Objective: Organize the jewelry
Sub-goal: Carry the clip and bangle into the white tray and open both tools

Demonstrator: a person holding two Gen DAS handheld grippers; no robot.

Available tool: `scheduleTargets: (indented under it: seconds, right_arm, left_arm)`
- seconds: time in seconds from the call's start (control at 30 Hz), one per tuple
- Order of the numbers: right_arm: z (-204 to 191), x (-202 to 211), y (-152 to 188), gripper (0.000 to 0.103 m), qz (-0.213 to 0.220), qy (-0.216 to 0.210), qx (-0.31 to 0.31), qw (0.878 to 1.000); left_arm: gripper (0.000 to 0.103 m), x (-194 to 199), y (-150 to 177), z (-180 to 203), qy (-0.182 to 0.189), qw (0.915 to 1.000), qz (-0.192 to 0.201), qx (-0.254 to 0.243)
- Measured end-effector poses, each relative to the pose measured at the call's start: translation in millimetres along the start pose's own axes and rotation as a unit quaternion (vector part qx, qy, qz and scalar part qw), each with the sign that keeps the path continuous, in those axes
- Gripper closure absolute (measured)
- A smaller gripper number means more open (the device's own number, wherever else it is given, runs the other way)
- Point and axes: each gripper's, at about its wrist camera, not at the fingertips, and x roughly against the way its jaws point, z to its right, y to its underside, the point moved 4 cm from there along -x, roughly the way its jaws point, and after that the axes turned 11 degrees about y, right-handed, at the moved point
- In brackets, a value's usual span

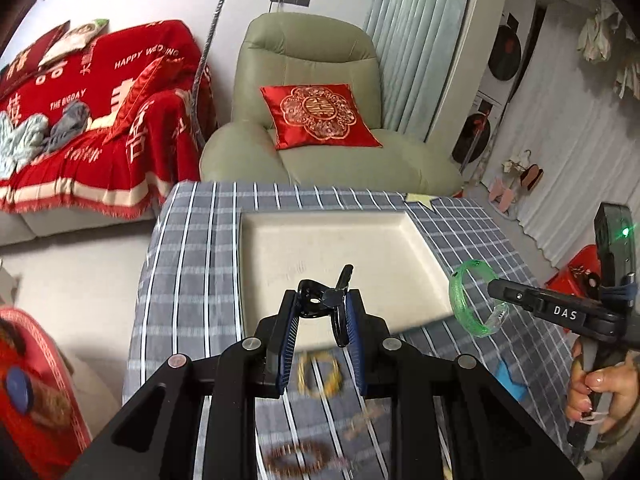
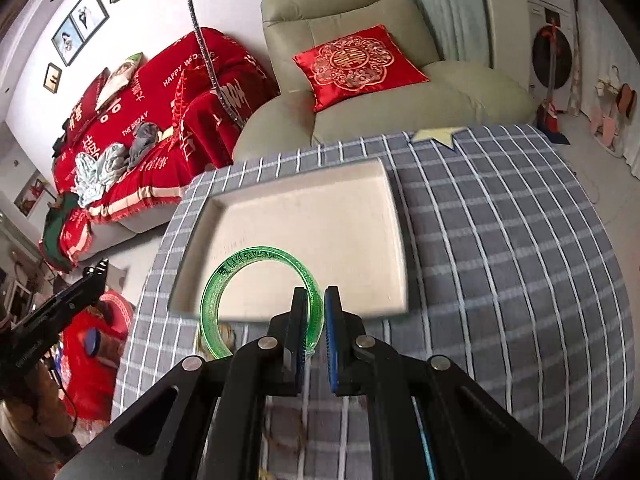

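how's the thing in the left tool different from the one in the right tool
The left tool holds a black hair clip; the right tool holds a green bangle.
The clip is opaque and glossy black; the bangle is translucent green.
The clip is a small hinged clamp; the bangle is a plain closed ring, larger than the clip.
The clip sits almost wholly between its pads; the bangle is pinched at one edge, its loop sticking out.
Both are held above the table near the white tray.

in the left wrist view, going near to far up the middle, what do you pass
brown bead bracelet → gold bracelet → black hair clip in the left gripper → white tray → green armchair with red cushion
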Motion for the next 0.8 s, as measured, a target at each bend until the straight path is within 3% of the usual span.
scheduleTargets:
  seconds: [0.33, 0.57, 0.8]
  right_arm:
    - [-1, -96, -47, 0.094, -0.042, 0.025, -0.026, 0.998]
    - [5, -148, -42, 0.094, -0.074, 0.041, -0.035, 0.996]
    - [6, -164, -35, 0.094, -0.072, 0.057, -0.023, 0.996]
  left_arm:
    - [0.063, -116, -31, -29, -0.021, 0.9988, -0.044, 0.002]
    - [0.063, -168, -25, -44, -0.035, 0.9964, -0.078, -0.002]
    - [0.063, -193, -12, -52, -0.060, 0.9926, -0.106, -0.005]
